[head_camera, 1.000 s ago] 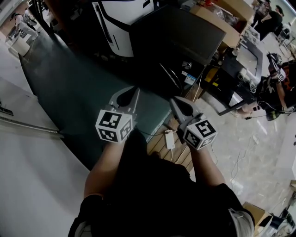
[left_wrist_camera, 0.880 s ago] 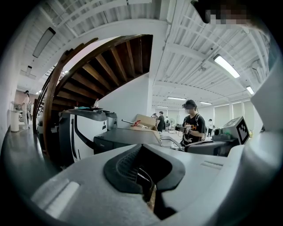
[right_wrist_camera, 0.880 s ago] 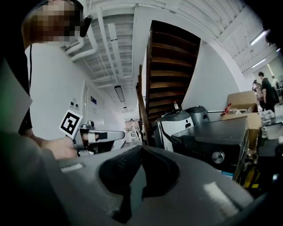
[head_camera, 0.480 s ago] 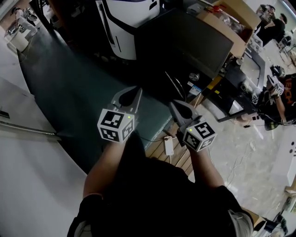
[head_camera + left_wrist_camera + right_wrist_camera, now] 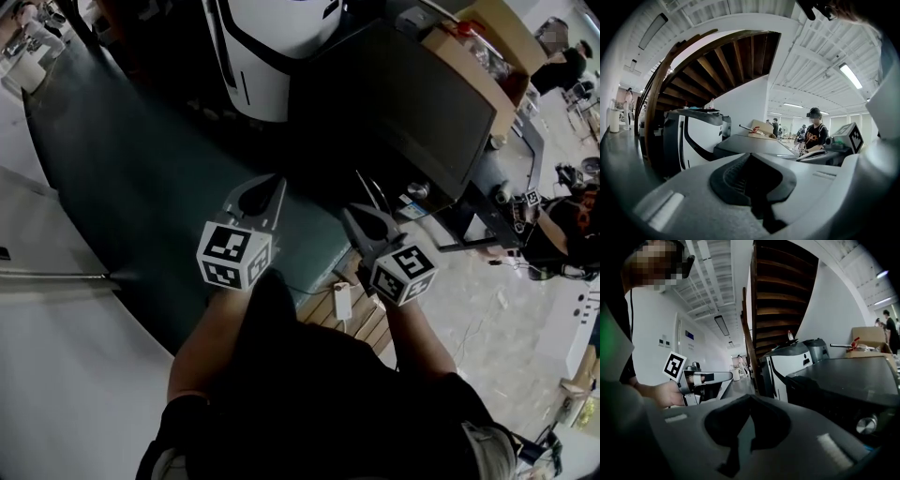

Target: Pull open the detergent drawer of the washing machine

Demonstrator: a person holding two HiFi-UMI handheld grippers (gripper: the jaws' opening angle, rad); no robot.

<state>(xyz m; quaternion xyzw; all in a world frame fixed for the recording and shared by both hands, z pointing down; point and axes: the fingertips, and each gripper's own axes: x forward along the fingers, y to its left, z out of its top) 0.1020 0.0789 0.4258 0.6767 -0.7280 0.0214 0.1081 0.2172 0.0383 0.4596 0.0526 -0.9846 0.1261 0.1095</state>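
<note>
A dark boxy washing machine [image 5: 394, 94] stands ahead of me, with a round knob [image 5: 419, 190] on its front. Its detergent drawer cannot be made out from here. My left gripper [image 5: 274, 180] and right gripper [image 5: 349, 211] are held side by side in front of me, short of the machine and apart from it. Both are shut with nothing between the jaws. In the left gripper view the left gripper [image 5: 752, 157] points toward the machine's top [image 5: 750, 145]. In the right gripper view the right gripper [image 5: 749, 401] has the machine [image 5: 843, 380] and its knob [image 5: 865, 424] off to the right.
A white and black appliance [image 5: 272, 47] stands left of the washing machine. A cardboard box [image 5: 478, 47] sits behind it. A dark green mat [image 5: 141, 169] covers the floor; a wooden pallet [image 5: 361, 319] and white power strip [image 5: 343, 300] lie below the grippers. A person [image 5: 562, 225] is at the right.
The washing machine and the white appliance have come closer and shifted in the head view. Both grippers stay shut, side by side.
</note>
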